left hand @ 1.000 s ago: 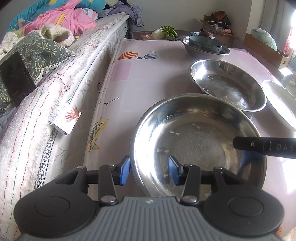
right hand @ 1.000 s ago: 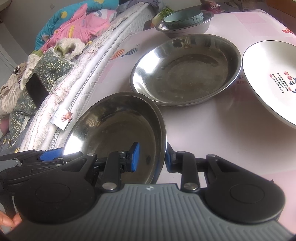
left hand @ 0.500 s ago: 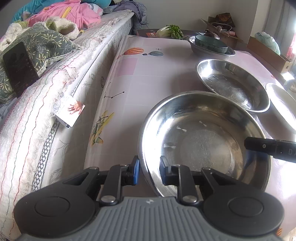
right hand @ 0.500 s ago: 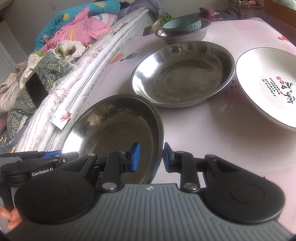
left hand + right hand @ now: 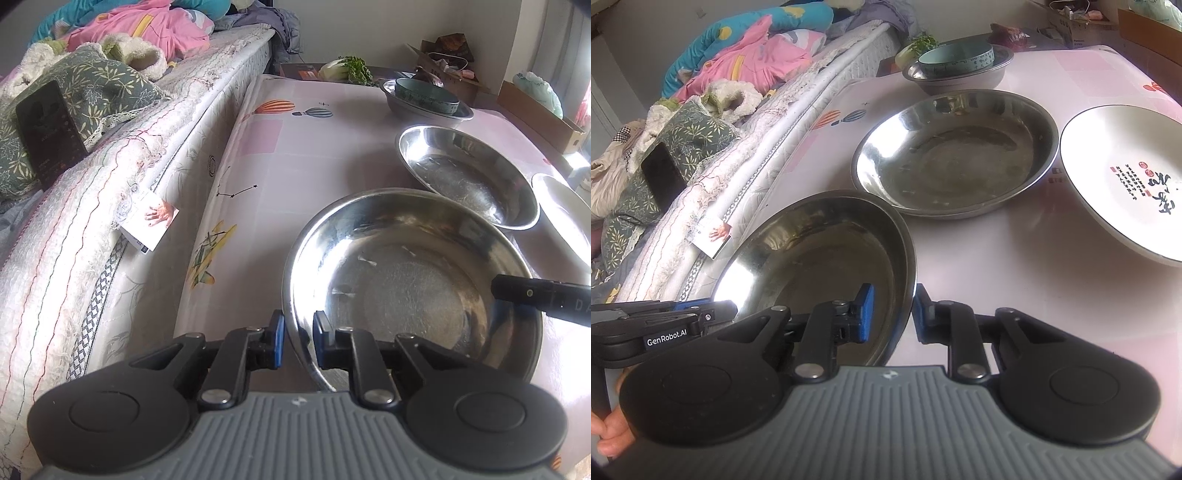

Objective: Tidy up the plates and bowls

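A steel plate sits at the near end of the pink table. My left gripper is shut on its left rim. My right gripper is shut on its right rim, where the same plate looks slightly lifted. A second steel plate lies behind it. A white ceramic plate with writing lies to the right. A teal bowl rests inside a steel bowl at the far end.
A bed with a quilt, pillow, clothes and a black phone runs along the table's left side. Vegetables and cardboard boxes are beyond the table's far and right edges.
My left gripper closed from open onto the near steel plate's left rim. My right gripper stayed clamped on the right rim; the plate shifted slightly.
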The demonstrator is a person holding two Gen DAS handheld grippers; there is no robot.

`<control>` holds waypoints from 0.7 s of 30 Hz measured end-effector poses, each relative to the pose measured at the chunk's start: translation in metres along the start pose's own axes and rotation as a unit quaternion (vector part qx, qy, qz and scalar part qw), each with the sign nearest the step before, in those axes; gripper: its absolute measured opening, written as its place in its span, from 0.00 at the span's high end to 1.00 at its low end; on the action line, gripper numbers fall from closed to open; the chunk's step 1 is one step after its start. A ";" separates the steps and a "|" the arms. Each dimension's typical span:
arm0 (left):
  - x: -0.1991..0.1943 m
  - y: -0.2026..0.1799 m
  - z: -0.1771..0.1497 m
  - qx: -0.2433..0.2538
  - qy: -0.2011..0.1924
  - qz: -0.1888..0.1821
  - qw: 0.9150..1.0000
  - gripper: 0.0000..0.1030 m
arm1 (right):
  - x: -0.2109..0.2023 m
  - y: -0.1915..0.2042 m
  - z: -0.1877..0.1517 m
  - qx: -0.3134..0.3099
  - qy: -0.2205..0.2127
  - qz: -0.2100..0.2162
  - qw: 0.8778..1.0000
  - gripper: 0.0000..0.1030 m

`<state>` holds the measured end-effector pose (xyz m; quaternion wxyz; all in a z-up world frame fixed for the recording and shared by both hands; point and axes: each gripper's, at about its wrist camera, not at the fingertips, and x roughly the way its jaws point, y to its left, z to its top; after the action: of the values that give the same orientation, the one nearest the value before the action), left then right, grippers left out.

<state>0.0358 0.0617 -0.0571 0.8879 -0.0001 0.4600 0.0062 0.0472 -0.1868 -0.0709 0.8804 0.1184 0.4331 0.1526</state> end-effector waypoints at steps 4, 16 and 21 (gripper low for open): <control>-0.003 0.000 0.000 0.000 -0.004 0.003 1.000 0.83 | -0.002 0.002 0.000 -0.004 -0.002 0.001 1.000 0.80; -0.013 0.000 0.001 0.003 -0.022 0.006 1.000 0.83 | -0.007 0.005 0.000 -0.009 -0.010 0.006 1.000 0.80; -0.013 -0.003 0.002 0.007 -0.023 -0.019 1.000 0.89 | -0.006 0.006 0.001 -0.008 -0.008 0.012 1.000 0.80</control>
<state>0.0301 0.0587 -0.0454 0.8981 -0.0029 0.4397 -0.0137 0.0431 -0.1838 -0.0641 0.8829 0.1178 0.4235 0.1651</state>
